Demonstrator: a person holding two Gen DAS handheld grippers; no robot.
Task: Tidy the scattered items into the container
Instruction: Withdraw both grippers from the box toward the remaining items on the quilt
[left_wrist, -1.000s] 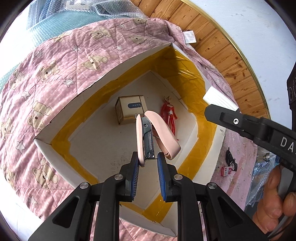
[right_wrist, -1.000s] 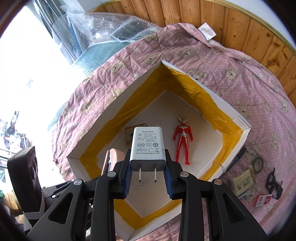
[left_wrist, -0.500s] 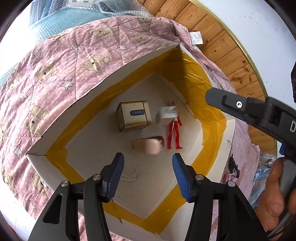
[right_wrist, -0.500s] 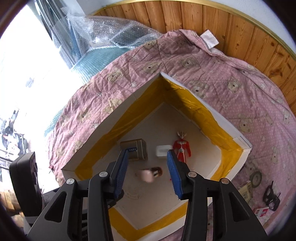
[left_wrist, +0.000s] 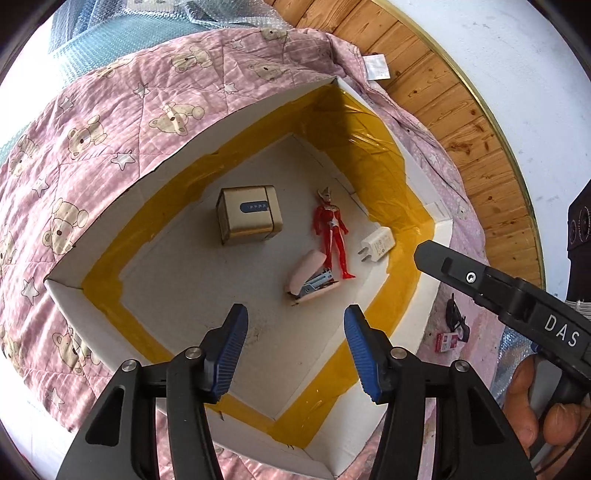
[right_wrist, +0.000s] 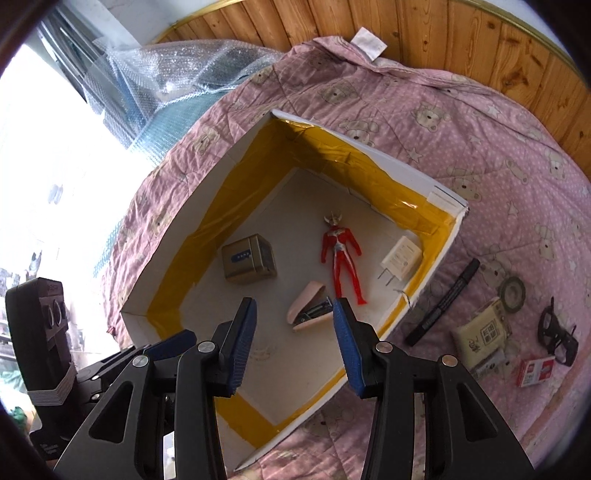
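Both grippers hang spread and empty above the box (left_wrist: 436, 236), the left gripper (left_wrist: 295, 350) and right gripper (right_wrist: 291, 343) over its near rim, with bare floor below them. A second ago they clamped the stapler (left_wrist: 310, 277) and charger (left_wrist: 376, 243); now the stapler lies open at the box's middle beside the red figure (left_wrist: 332, 232), the charger against the right wall, the gold carton (left_wrist: 249, 218) toward the left. Only the right view shows the marker (right_wrist: 443, 302), tape roll (right_wrist: 513, 291) and packet (right_wrist: 480, 336) on the quilt (right_wrist: 498, 147) right of the box
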